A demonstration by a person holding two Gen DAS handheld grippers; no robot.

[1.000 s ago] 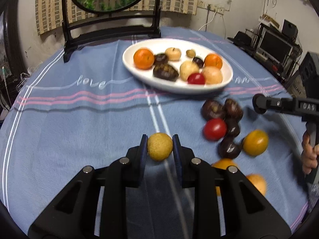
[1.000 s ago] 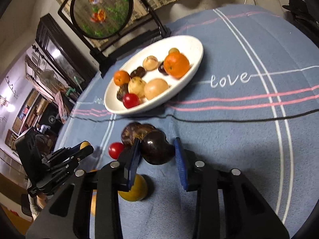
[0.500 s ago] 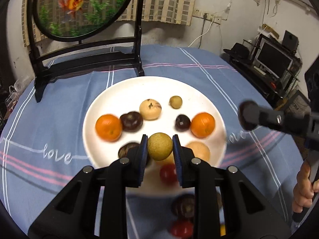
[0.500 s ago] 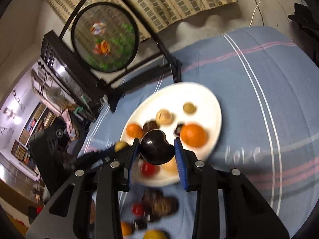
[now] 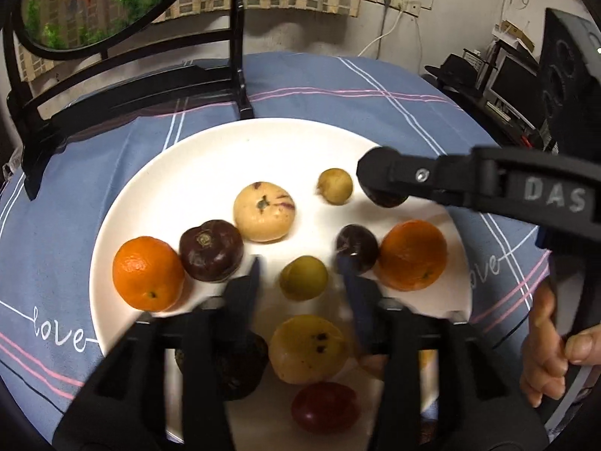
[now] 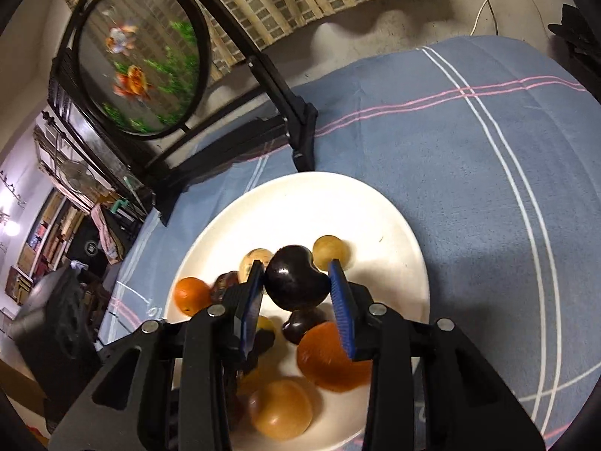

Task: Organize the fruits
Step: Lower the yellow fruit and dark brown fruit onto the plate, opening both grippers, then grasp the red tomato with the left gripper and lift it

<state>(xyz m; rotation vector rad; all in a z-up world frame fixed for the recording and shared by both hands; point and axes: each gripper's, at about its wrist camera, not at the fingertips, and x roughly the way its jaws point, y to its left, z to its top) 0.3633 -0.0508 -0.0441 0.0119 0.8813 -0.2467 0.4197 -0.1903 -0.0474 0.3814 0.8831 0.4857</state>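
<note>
Left gripper (image 5: 302, 282): jaws opening, blurred, pads clear of the small round yellow-green fruit (image 5: 303, 278) between them; fruit sits over the plate (image 5: 300, 143), near its middle. Right gripper (image 6: 296, 285): blue ribbed pads clamped on a glossy dark fruit (image 6: 295, 282), kidney-shaped, long axis running across pad to pad, notch facing up and away; held above the plate's middle. In the left view its black finger (image 5: 432, 176) reaches in from the right, a hand (image 5: 546, 349) on the grip. Plate is smooth white oval. Around the yellow fruit: 2 dimpled oranges (image 5: 148, 274), a matte maroon round fruit (image 5: 210, 250), a pale speckled one (image 5: 264, 211). Below all that, a blue woven cloth (image 5: 338, 86) with pink and white stripes.
</note>
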